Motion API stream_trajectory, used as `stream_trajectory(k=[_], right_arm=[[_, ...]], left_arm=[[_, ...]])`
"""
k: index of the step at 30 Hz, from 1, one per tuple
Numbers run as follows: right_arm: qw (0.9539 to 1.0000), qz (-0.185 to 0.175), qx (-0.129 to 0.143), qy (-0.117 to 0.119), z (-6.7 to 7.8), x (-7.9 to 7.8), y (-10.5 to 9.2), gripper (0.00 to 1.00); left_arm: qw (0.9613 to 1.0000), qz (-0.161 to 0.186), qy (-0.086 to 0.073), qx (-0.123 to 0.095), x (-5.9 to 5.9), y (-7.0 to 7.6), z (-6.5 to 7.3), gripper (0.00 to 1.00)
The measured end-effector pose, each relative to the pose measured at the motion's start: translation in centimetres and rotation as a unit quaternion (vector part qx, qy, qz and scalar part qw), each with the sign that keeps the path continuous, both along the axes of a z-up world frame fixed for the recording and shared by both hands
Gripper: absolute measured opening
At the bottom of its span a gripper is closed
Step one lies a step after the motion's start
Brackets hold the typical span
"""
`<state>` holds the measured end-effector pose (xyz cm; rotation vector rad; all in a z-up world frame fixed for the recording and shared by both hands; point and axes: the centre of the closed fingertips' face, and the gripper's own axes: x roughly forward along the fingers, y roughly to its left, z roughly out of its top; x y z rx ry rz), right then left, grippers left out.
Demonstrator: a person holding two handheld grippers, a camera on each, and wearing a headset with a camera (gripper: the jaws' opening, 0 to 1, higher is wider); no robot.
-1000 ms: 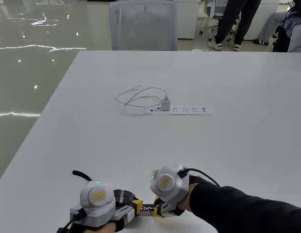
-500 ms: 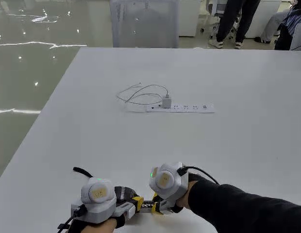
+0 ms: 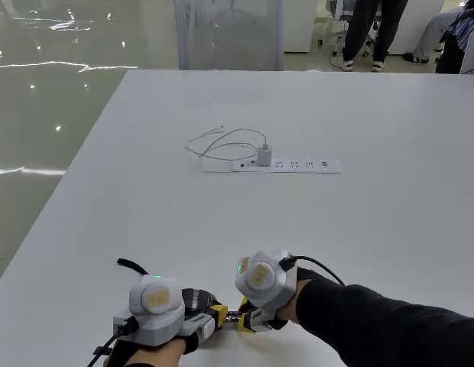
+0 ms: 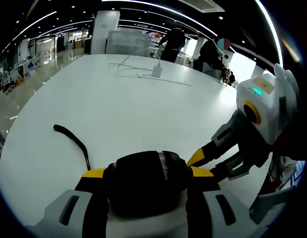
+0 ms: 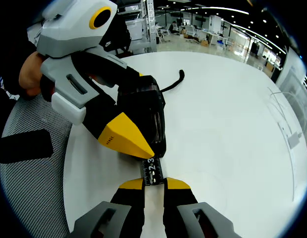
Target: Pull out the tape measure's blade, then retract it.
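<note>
At the head view's bottom centre, our left gripper (image 3: 209, 318) clamps the black rubber-cased tape measure (image 4: 148, 176). Our right gripper (image 5: 154, 185) pinches its numbered steel blade (image 5: 151, 170). Pull-out seems barely begun, so next we draw the right gripper steadily away.

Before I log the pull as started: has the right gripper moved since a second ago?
No: the right gripper keeps its spot against the power strip.

The tape measure (image 5: 143, 111) is black, and its blade (image 5: 150, 171) is dark with white numbers. The left gripper (image 4: 148, 173) and right gripper (image 5: 154, 184) are grey-white with black jaws and yellow tips. The worktop (image 3: 336, 229) and power strip (image 3: 294, 165) are white.
</note>
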<state>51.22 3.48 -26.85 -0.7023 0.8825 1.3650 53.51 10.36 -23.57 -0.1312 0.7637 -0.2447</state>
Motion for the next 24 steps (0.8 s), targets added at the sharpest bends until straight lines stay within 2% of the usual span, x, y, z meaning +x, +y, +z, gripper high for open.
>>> stream_trajectory(k=[8, 24], right_arm=[[1.0000, 0.001, 0.005, 0.006, 0.0, -0.1, 0.4, 0.09], [0.9999, 0.007, 0.008, -0.003, 0.0, -0.1, 1.2, 0.09]], left_arm=[[1.0000, -0.003, 0.002, -0.001, -0.1, 0.0, 0.0, 0.58], [1.0000, -0.003, 0.003, -0.002, -0.1, 0.0, 0.0, 0.58]])
